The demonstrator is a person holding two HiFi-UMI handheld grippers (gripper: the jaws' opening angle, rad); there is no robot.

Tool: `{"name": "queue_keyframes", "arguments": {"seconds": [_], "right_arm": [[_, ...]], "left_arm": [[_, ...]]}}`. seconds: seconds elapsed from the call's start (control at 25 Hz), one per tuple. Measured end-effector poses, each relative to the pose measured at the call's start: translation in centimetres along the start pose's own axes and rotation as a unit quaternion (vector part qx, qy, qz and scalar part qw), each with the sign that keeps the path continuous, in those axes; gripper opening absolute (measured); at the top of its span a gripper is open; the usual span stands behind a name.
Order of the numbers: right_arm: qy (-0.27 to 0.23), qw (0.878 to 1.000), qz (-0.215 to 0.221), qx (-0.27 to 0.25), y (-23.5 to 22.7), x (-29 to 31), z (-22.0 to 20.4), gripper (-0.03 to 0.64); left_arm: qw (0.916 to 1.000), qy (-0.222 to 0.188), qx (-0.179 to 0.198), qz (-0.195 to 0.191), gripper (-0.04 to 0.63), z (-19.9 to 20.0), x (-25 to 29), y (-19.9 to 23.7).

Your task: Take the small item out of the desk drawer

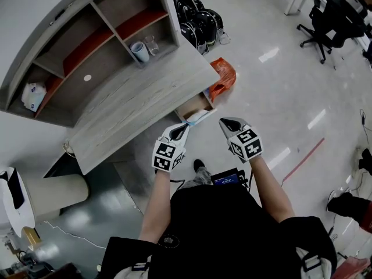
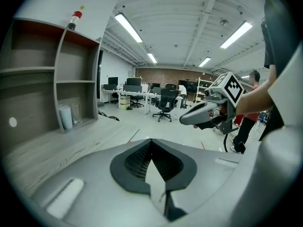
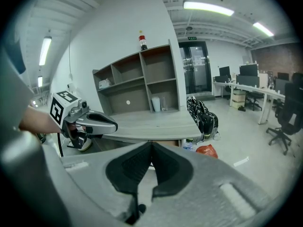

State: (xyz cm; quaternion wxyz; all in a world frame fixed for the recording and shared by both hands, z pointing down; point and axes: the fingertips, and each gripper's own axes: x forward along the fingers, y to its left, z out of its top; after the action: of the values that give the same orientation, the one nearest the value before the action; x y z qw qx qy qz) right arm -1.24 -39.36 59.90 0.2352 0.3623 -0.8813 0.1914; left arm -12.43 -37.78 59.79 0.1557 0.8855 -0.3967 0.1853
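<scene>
Two sets of jaws pressed together, both empty: the left gripper (image 1: 181,128) and right gripper (image 1: 229,122) hover beside the open drawer (image 1: 192,105) of the desk (image 1: 136,100), a small pale item (image 1: 197,118) lying inside (orange bag (image 1: 223,78) beyond).

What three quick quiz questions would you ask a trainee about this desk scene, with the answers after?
1. True or false: the desk drawer stands open.
2. What lies on the floor beside that drawer? A) an orange bag B) a green bucket C) a ladder
3. Fill in: the left claw and the right claw are both ____, with nothing held.

Key: 1 true; 2 A; 3 shut.
</scene>
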Motion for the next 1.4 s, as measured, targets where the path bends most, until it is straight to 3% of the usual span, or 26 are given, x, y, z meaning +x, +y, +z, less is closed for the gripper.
{"name": "queue_keyframes", "arguments": {"seconds": [0.48, 1.4], "right_arm": [[0.019, 1.0, 0.003, -0.008, -0.8, 1.6, 0.9, -0.003], [0.012, 0.99, 0.11, -0.086, -4.2, 4.3, 6.2, -0.002]], "left_arm": [[0.9999, 0.001, -0.014, -0.009, 0.0, 0.0, 2.0, 1.4], [0.9922, -0.026, -0.046, 0.113, 0.0, 4.3, 3.4, 3.6]]}}
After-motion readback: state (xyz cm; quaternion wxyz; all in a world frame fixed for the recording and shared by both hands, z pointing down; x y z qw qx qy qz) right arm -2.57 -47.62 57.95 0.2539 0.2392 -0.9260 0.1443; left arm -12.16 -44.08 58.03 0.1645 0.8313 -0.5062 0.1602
